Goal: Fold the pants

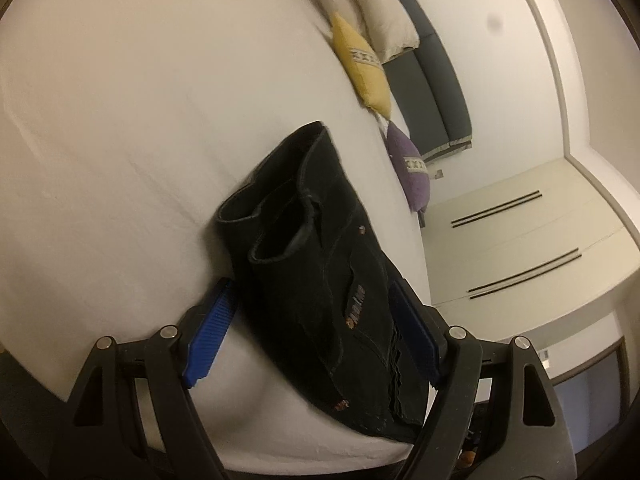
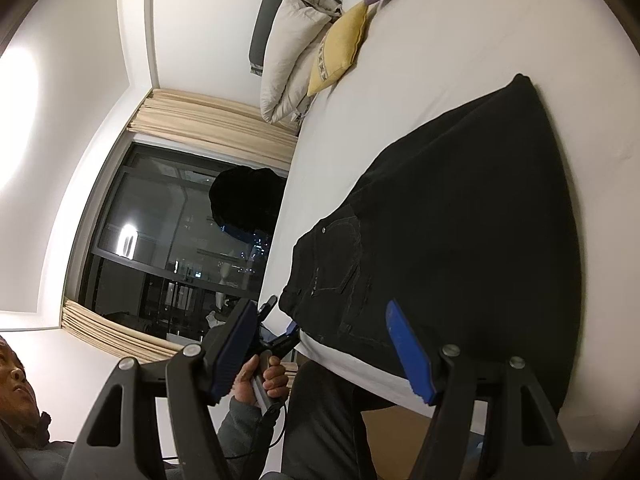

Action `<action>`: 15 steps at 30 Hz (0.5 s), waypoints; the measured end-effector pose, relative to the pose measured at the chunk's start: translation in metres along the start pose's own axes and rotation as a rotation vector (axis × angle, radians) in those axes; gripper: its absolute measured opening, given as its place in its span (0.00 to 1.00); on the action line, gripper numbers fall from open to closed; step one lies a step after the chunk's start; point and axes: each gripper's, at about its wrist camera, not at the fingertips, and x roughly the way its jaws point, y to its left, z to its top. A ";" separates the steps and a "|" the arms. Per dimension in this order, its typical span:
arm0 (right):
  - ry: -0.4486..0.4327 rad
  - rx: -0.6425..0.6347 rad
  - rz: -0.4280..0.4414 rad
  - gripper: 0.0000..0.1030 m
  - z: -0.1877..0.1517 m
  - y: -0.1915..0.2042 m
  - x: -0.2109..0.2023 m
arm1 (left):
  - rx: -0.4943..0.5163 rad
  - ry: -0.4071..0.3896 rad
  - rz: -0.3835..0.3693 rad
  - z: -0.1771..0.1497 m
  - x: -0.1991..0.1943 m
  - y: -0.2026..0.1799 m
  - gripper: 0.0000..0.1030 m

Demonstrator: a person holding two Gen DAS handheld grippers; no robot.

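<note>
Blue pads (image 1: 210, 336) of left hand-held gripper (image 1: 316, 340) sit spread either side of the black pants (image 1: 320, 264), not pinching; right hand-held gripper (image 2: 324, 354) likewise wide, holding nothing; pants lie folded in a compact stack at the bed (image 1: 120, 120) near edge, probably just released; stack's near end cut off by gripper frame; layer count unclear.

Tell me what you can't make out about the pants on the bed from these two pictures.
- Left wrist view: the near end of the pants is cut off behind the left gripper frame.
- Right wrist view: the pants' near edge lies behind the right gripper, and their black cloth hides the fold lines.
- Both views: the underside is pressed against the bed.
</note>
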 end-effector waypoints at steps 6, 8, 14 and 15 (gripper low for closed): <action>0.005 0.001 0.002 0.69 0.001 0.004 0.005 | -0.021 -0.013 -0.043 0.007 0.012 0.007 0.70; 0.004 0.002 0.000 0.69 0.001 0.004 0.003 | -0.026 -0.009 -0.025 0.010 0.016 0.008 0.47; -0.007 0.014 -0.010 0.69 0.000 0.002 0.005 | -0.071 -0.005 -0.019 0.012 0.027 0.018 0.16; -0.012 0.018 -0.016 0.69 0.001 0.001 0.006 | -0.071 -0.007 -0.018 0.013 0.028 0.017 0.16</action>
